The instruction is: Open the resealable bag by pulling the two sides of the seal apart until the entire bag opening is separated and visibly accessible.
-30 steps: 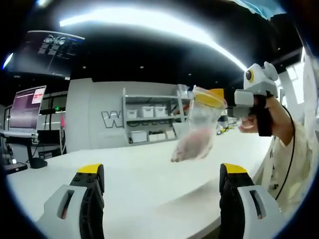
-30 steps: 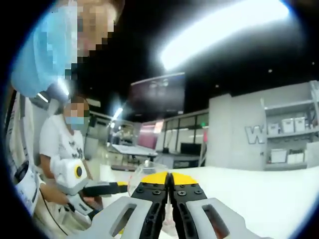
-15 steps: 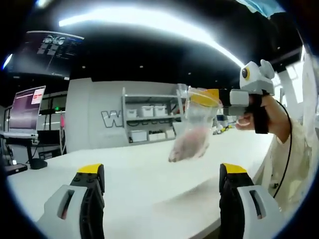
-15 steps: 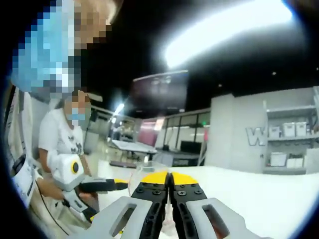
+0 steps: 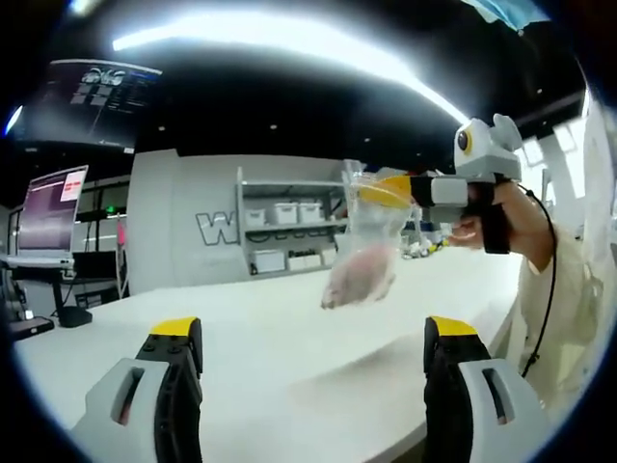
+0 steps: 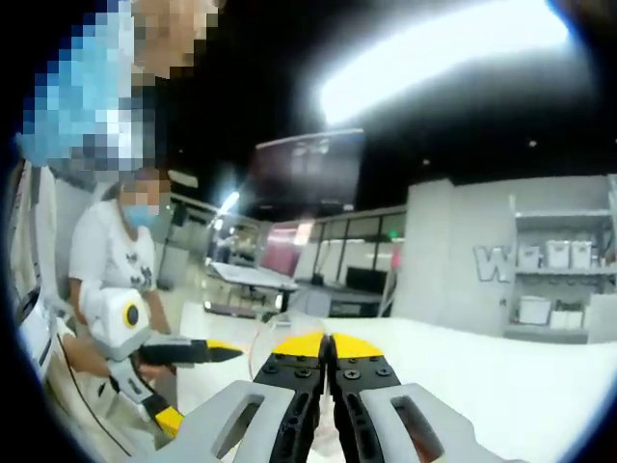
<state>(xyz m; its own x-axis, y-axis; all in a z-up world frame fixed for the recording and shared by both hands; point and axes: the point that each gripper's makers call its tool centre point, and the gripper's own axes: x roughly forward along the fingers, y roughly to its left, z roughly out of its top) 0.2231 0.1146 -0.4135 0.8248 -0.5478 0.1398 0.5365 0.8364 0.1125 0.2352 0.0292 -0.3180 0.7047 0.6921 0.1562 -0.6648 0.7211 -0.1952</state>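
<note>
A clear resealable bag (image 5: pixel 364 253) with pinkish contents in its lower end hangs in the air above the white table (image 5: pixel 241 333). My right gripper (image 5: pixel 388 189) reaches in from the right, its yellow-tipped jaws shut on the bag's top edge. At the bottom of the left gripper view my left gripper (image 5: pixel 313 330) stands wide open, below and short of the bag, with nothing in it. In the right gripper view my right gripper (image 6: pixel 326 345) is shut, with the bag's clear rim (image 6: pixel 268 340) just left of its tips. My left gripper (image 6: pixel 193 384) shows open at the left, in a hand.
A grey wall with shelving and white bins (image 5: pixel 287 230) stands beyond the table. A lit monitor (image 5: pixel 53 207) sits at the far left. A seated person in a white shirt (image 6: pixel 116 265) is behind the left gripper. The table's edge runs on the right, by the person's sleeve (image 5: pixel 569 289).
My right gripper has carried the hanging bag a little to the left and up in the left gripper view. My left gripper has stayed open and has not moved against the room.
</note>
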